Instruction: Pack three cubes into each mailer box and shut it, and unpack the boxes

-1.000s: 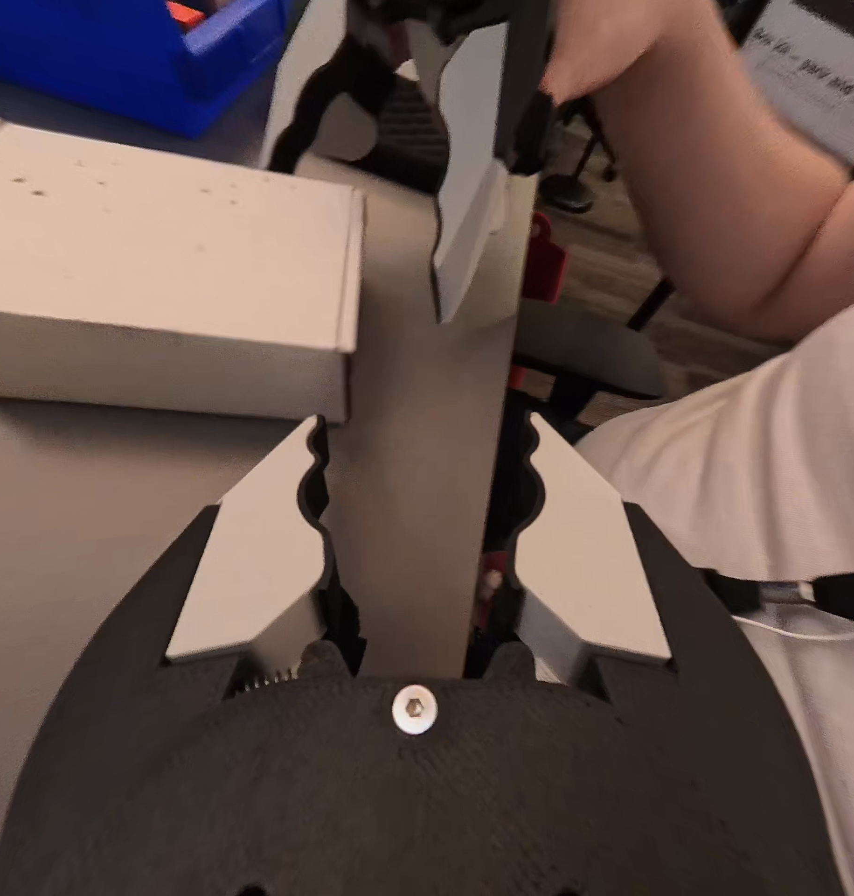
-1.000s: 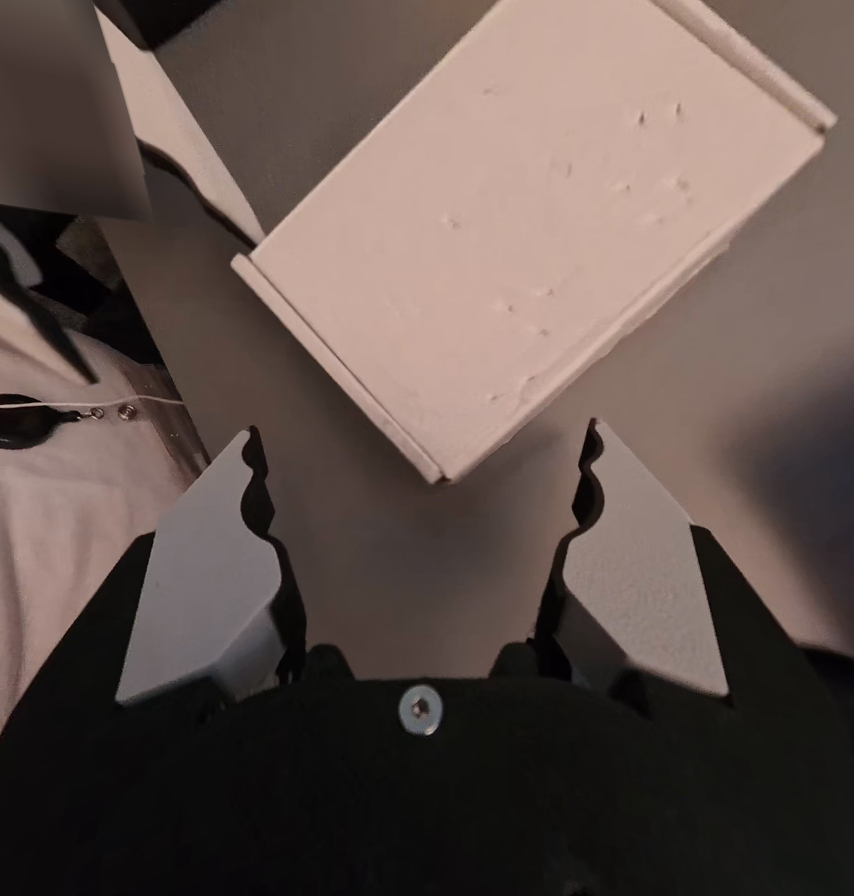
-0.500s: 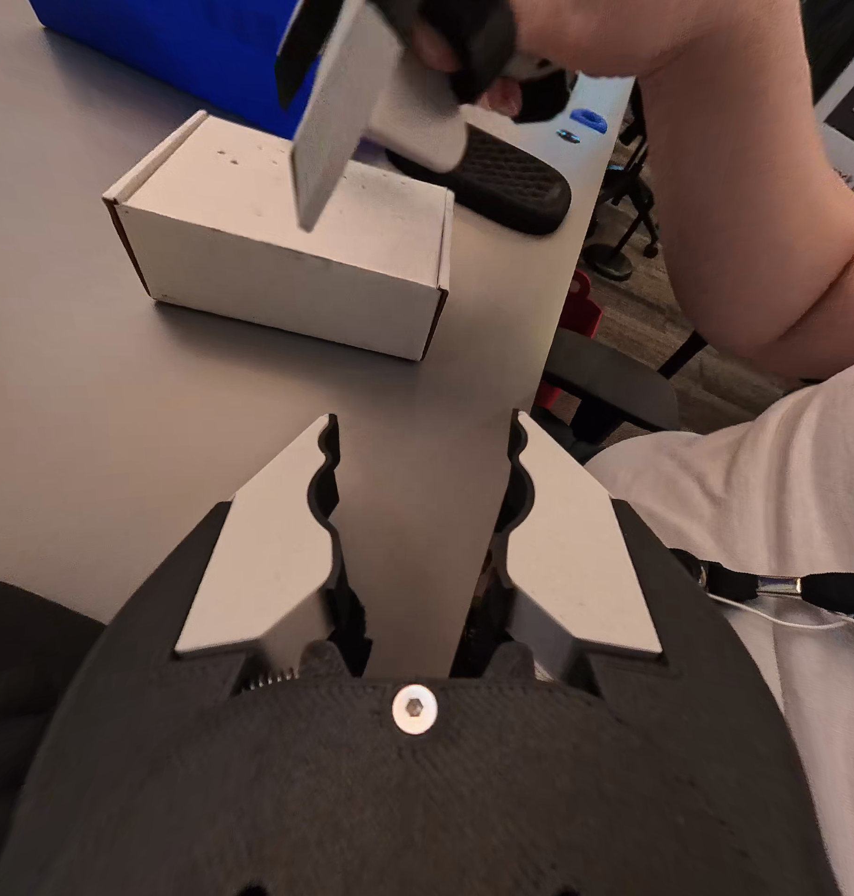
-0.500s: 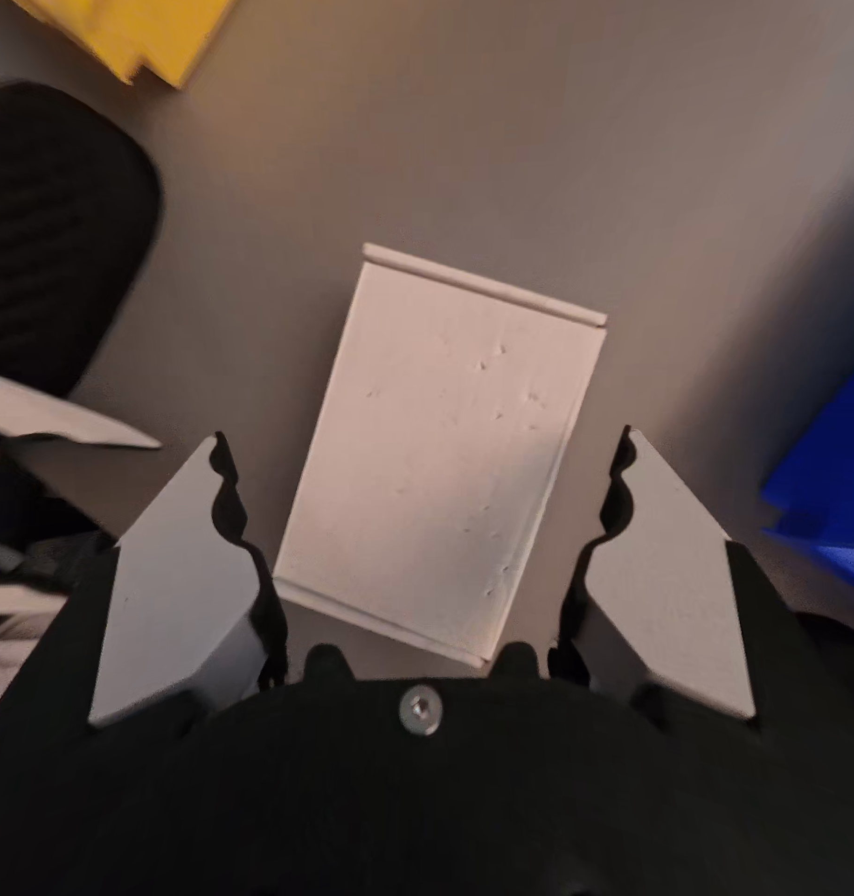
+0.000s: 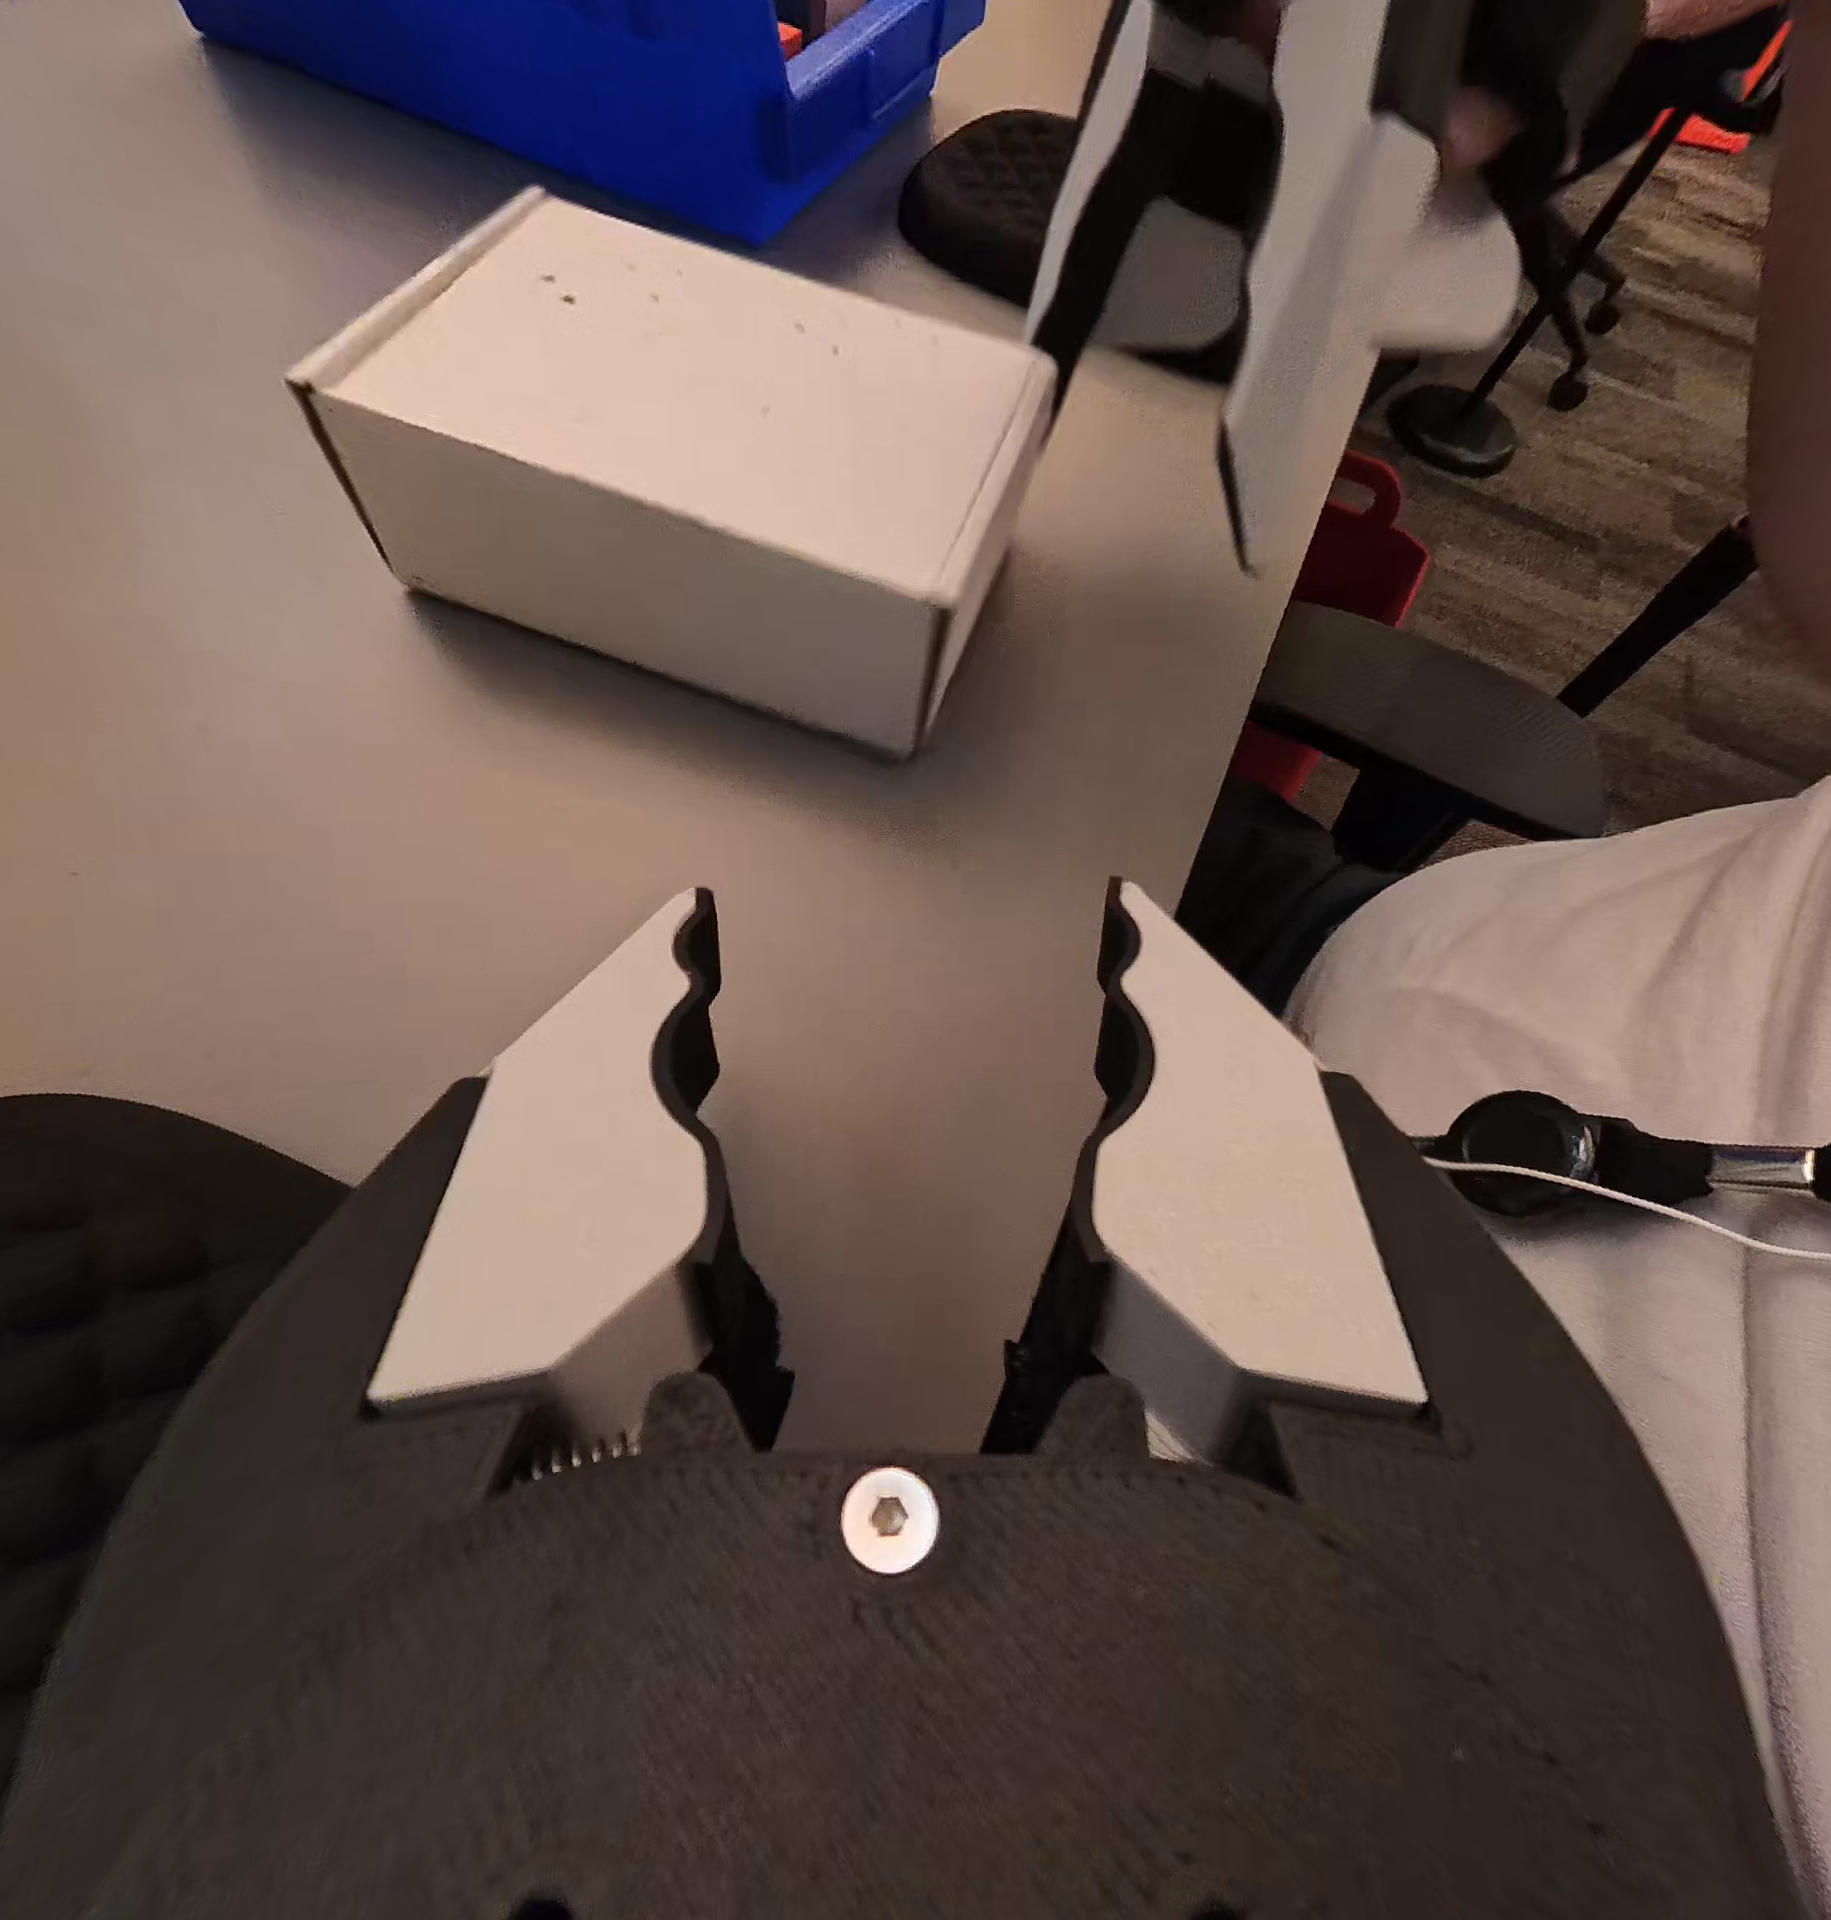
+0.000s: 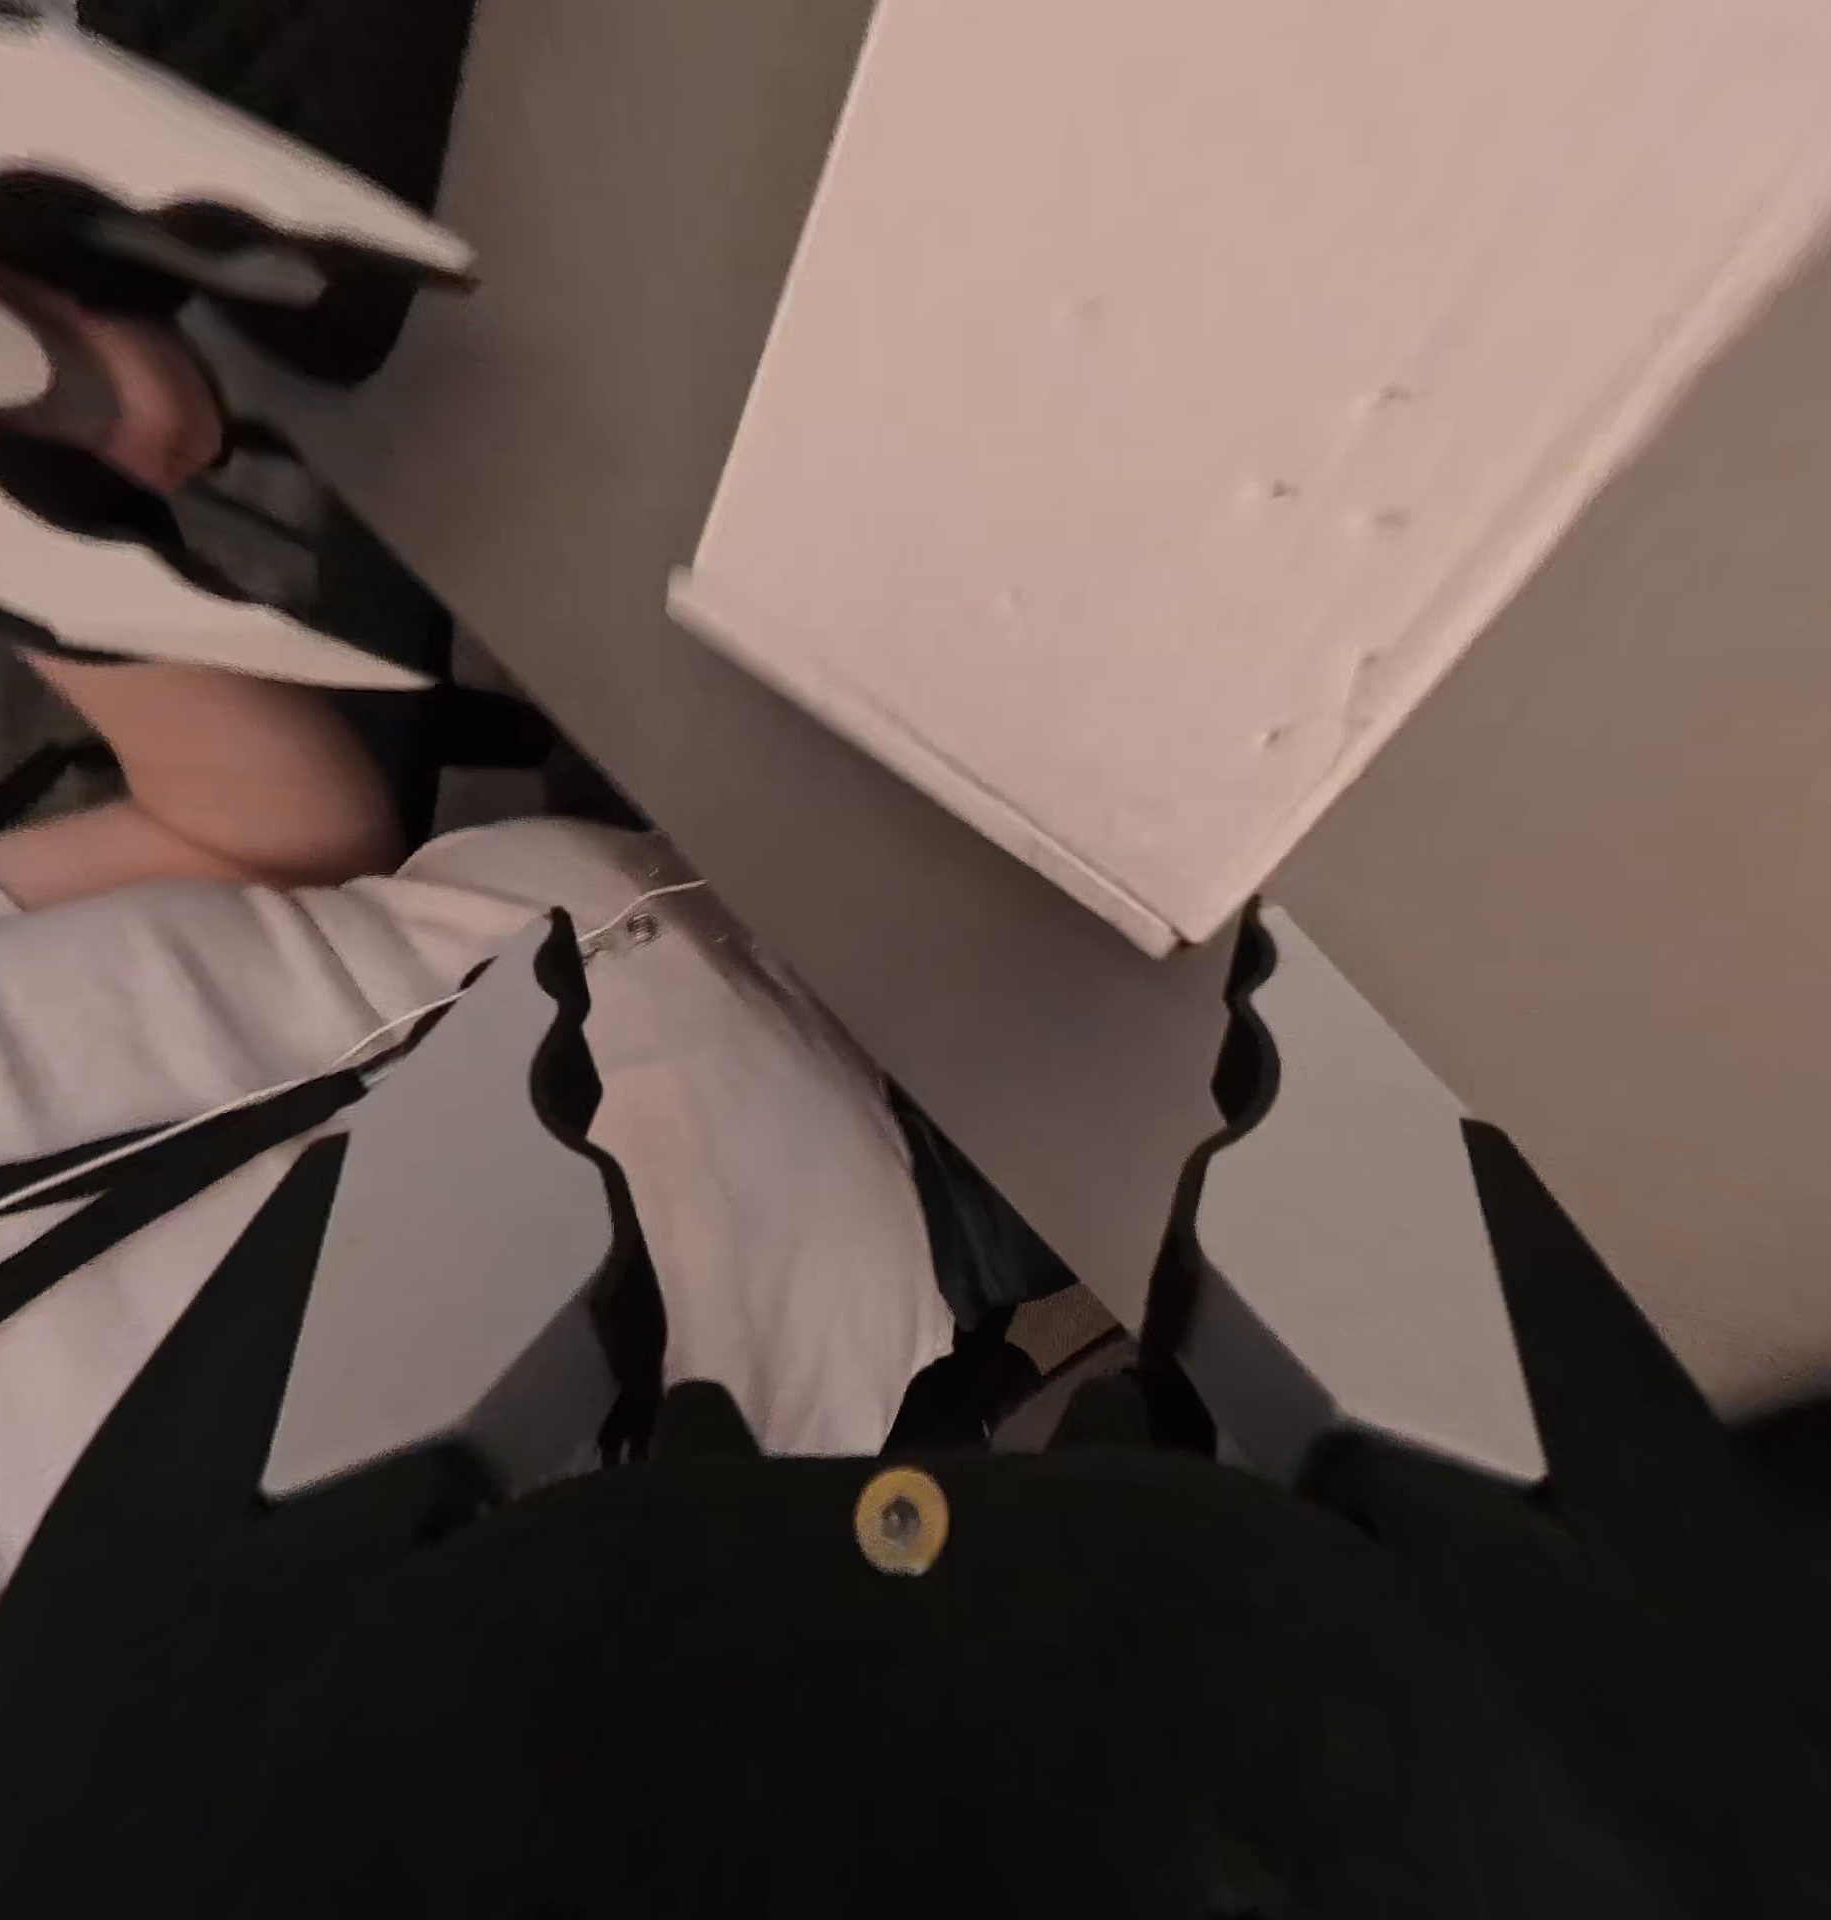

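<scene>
Just plain white mailer box (image 5: 682, 436), lid (image 6: 1202, 416) unmarked

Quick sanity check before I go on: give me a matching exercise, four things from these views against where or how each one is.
Things:
1. white cardboard mailer box
2. blue plastic bin
3. left tongs
4. right tongs

States:
A. at the table's far edge, beyond the box
B. open, above the table's near edge by a corner of the box
C. shut, lying flat on the grey table
D. open and empty, low over the table, short of the box

Pairs: 1-C, 2-A, 3-D, 4-B
</scene>
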